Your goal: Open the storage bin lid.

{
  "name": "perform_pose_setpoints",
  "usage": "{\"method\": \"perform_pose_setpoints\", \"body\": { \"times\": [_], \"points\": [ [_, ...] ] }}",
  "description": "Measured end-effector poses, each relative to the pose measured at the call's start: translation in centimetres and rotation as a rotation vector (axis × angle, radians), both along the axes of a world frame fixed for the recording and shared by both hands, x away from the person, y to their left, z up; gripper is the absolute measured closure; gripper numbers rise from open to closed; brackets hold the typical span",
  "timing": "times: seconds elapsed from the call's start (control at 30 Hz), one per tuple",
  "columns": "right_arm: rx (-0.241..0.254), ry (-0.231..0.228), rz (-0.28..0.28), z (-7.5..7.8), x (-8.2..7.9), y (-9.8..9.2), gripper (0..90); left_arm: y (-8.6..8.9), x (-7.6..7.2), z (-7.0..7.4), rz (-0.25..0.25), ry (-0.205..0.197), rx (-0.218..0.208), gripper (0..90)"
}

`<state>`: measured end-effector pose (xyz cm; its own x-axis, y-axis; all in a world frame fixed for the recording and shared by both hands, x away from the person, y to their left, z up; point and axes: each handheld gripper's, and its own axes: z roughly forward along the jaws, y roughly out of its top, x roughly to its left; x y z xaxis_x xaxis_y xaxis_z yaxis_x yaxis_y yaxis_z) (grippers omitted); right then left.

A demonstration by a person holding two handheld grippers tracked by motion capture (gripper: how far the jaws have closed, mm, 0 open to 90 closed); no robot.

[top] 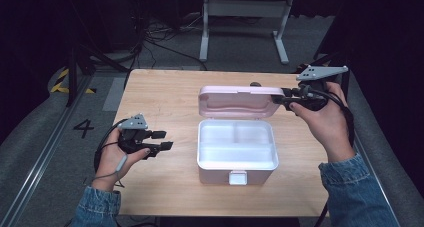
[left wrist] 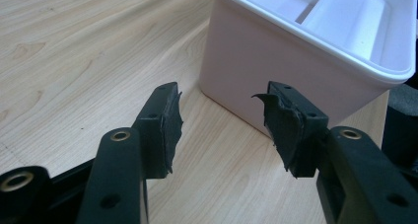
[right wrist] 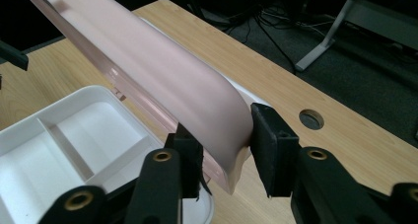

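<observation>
A white box (top: 237, 166) with an inner divider stands in the middle of the wooden table, and its pink lid (top: 235, 99) is raised upright at the back. My right gripper (top: 281, 97) is shut on the lid's right end. In the right gripper view the lid (right wrist: 162, 81) passes between the two pads, above the white box (right wrist: 98, 115). My left gripper (top: 164, 140) is held open and empty, left of the box. In the left gripper view its jaws (left wrist: 222, 130) point at the box's side wall (left wrist: 256, 71), a short way off it.
A white latch (top: 237, 177) sits on the box's front wall. A round cable hole (right wrist: 311, 119) lies in the table behind the lid. Bare wood (top: 160, 102) spreads left of the box. Beyond the far edge are a white desk frame (top: 245, 17) and cables on the floor.
</observation>
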<state>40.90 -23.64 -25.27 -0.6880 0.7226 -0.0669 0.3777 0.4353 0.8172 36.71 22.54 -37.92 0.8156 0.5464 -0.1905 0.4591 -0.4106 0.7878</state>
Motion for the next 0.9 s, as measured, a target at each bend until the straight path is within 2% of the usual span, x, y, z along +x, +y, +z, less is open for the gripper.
{"method": "perform_pose_setpoints", "body": {
  "times": [0.07, 0.33, 0.7, 0.9],
  "points": [
    [-0.001, 0.014, 0.004, 0.0, 0.7, 0.2, 72.3, 0.1, -0.1, 0.0, 0.004, 0.007, 0.003, 48.6],
    [-0.020, 0.007, -0.017, 0.0, 2.0, 0.5, 73.1, 0.5, -0.1, -0.1, 0.015, 0.006, -0.011, 48.7],
    [-0.003, 0.033, -0.050, -0.5, 4.5, 0.6, 71.4, 0.8, -0.1, -0.3, 0.021, 0.007, -0.015, 48.6],
    [0.020, 0.055, -0.069, -1.0, 5.7, 0.5, 70.8, 0.9, 0.0, -0.5, 0.021, 0.014, -0.002, 48.6]
  ]
}}
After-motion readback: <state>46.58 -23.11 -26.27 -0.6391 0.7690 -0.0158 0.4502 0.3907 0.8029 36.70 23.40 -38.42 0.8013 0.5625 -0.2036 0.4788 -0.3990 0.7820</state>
